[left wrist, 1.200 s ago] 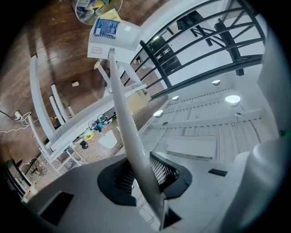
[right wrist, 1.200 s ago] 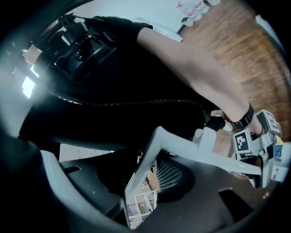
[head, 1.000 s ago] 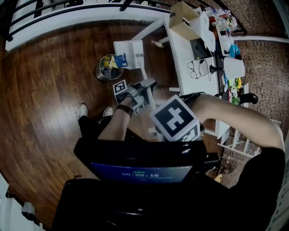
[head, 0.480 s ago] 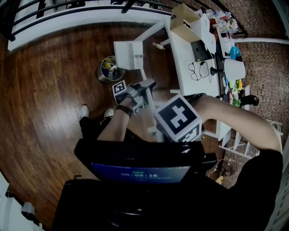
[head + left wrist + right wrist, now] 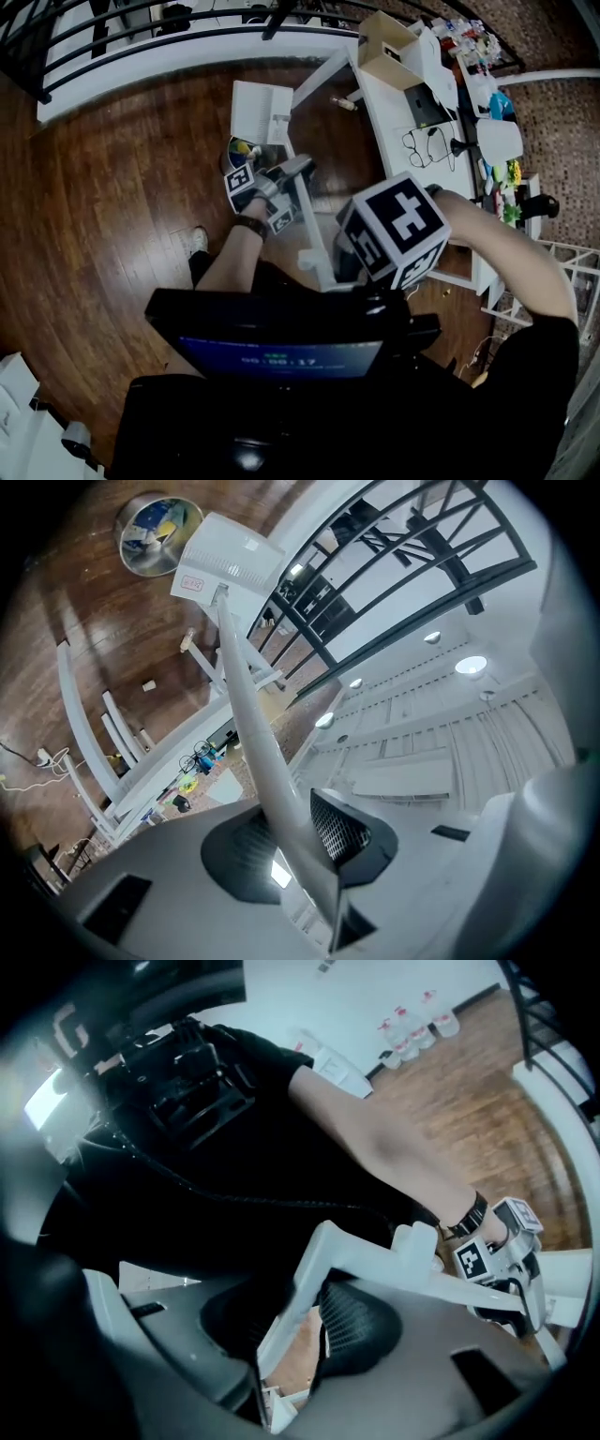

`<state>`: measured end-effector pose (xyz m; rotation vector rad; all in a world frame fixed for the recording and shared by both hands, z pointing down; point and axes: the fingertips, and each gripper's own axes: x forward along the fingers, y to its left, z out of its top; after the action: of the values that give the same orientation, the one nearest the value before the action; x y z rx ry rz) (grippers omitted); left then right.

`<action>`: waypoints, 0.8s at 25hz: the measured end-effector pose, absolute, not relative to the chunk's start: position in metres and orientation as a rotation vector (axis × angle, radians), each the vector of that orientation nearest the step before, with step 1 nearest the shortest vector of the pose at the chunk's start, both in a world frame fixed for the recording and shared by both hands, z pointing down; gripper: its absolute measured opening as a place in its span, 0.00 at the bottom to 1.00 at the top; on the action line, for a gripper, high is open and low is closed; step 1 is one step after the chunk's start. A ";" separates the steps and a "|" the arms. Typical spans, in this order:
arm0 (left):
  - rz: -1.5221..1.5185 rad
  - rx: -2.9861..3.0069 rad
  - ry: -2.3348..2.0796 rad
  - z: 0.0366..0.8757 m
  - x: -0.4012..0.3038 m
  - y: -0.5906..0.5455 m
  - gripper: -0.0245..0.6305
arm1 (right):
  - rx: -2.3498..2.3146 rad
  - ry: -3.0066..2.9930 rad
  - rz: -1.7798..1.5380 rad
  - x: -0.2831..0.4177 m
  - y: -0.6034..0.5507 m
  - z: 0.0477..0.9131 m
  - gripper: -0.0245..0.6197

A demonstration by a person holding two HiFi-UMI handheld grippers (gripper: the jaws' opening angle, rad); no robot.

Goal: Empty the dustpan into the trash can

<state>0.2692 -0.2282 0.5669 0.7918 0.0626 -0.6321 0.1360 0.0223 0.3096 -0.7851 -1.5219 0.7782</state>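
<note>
The white dustpan (image 5: 261, 111) hangs tilted over the metal trash can (image 5: 241, 150), which shows only partly beside my left gripper (image 5: 298, 173). In the left gripper view the long white handle (image 5: 246, 696) runs from the jaws up to the dustpan (image 5: 230, 560), next to the can (image 5: 155, 527) holding scraps. My left gripper (image 5: 300, 846) is shut on the handle; its jaws have just been opening slightly with the handle still between them. My right gripper (image 5: 352, 267) (image 5: 286, 1344) is shut on the handle's bent upper end (image 5: 375, 1260).
A white desk (image 5: 403, 122) with a cardboard box (image 5: 389, 47) stands right of the can. A black railing (image 5: 141, 19) runs along the far side. One of the person's shoes (image 5: 197, 242) rests on the wood floor near the can.
The left gripper and handle have shifted toward the can, which is now more hidden behind them. The right gripper's marker cube has tipped and moved rightward.
</note>
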 end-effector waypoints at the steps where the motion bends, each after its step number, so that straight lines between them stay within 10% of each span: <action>1: -0.630 0.805 0.056 0.564 0.263 -0.233 0.17 | -0.775 -1.558 0.773 0.133 0.020 0.308 0.23; 20: -0.837 0.941 -0.170 0.533 0.078 -0.320 0.17 | -0.647 -2.320 0.689 0.042 -0.053 0.255 0.23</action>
<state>0.0780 -0.3195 0.5330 0.9410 -0.1699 -0.8370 0.0417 -0.0527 0.2549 -0.6470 -2.3201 0.6890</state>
